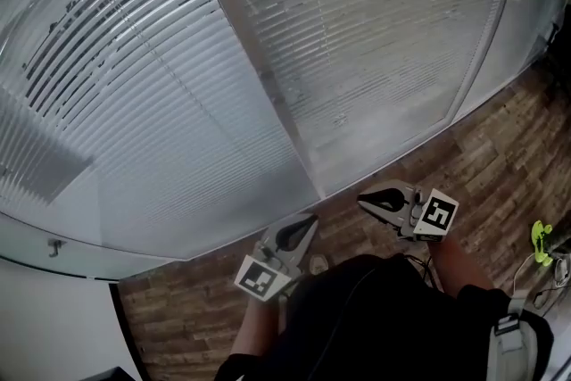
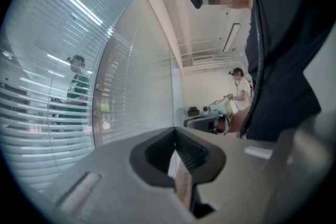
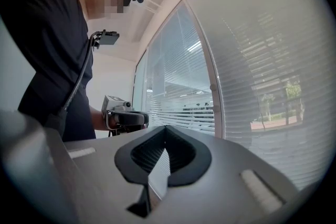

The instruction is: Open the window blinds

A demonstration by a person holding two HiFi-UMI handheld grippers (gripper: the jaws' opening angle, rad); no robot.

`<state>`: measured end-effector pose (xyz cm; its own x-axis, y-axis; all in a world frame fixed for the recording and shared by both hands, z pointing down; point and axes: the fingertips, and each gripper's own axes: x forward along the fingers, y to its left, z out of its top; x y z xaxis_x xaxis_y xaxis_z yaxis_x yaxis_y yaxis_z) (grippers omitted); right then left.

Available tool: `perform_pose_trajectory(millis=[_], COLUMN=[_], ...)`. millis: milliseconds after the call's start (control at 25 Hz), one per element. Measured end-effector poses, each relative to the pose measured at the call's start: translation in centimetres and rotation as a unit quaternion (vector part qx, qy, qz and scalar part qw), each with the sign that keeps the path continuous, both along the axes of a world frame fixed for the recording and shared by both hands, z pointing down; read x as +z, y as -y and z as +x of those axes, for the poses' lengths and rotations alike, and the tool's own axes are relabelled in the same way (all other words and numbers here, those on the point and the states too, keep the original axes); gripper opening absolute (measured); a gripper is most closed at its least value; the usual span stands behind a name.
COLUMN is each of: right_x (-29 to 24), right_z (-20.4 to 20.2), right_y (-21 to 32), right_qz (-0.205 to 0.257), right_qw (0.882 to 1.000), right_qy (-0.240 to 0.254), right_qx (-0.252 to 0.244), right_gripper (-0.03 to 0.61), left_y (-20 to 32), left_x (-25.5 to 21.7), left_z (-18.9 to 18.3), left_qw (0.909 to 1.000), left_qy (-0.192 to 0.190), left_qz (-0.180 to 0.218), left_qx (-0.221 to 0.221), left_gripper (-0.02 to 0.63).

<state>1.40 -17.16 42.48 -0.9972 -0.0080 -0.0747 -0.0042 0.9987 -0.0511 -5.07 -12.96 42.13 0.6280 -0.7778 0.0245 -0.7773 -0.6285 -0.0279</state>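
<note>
L gripper (image 1: 306, 225) & R gripper (image 1: 368, 200) both shut, empty. Blinds (image 1: 178, 103) close beside them; shut tips could bump, not grab.

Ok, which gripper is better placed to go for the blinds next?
Right, tentatively. Both grippers are shut and empty, but the right gripper sits before the right pane's fully closed blinds; the left gripper is by slats already showing gaps. No control is identifiable.

We can read no words, numbers or brands anywhere. The left gripper (image 1: 312, 220) and the right gripper (image 1: 363, 199) each carry a marker cube, the left cube (image 1: 260, 278) and the right cube (image 1: 438, 214), showing only black-and-white square patterns.
</note>
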Motion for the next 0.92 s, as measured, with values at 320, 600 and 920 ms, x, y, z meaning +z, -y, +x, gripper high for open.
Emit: perform_pose_trajectory(millis=[320, 600, 920], right_x=[0.2, -0.5, -0.7], right_z=[0.9, 2.4, 3.3], right_y=[-0.3, -0.9, -0.7], right_qz=[0.003, 0.004, 0.009], right_qw=[1.000, 1.000, 1.000], right_qy=[-0.001, 0.001, -0.002], right_qx=[0.000, -0.004, -0.007], right_gripper=[0.005, 0.005, 0.005], left_y=[-0.7, -1.4, -0.6], left_x=[-0.4, -0.6, -1.1], left_z=[0.8, 2.2, 4.1], left_qw=[0.9999, 0.9995, 0.9998], left_qy=[-0.014, 0.032, 0.020], left_qz=[-0.005, -0.003, 0.001], left_qx=[-0.005, -0.009, 0.007], left_gripper=[0.005, 0.003, 0.005])
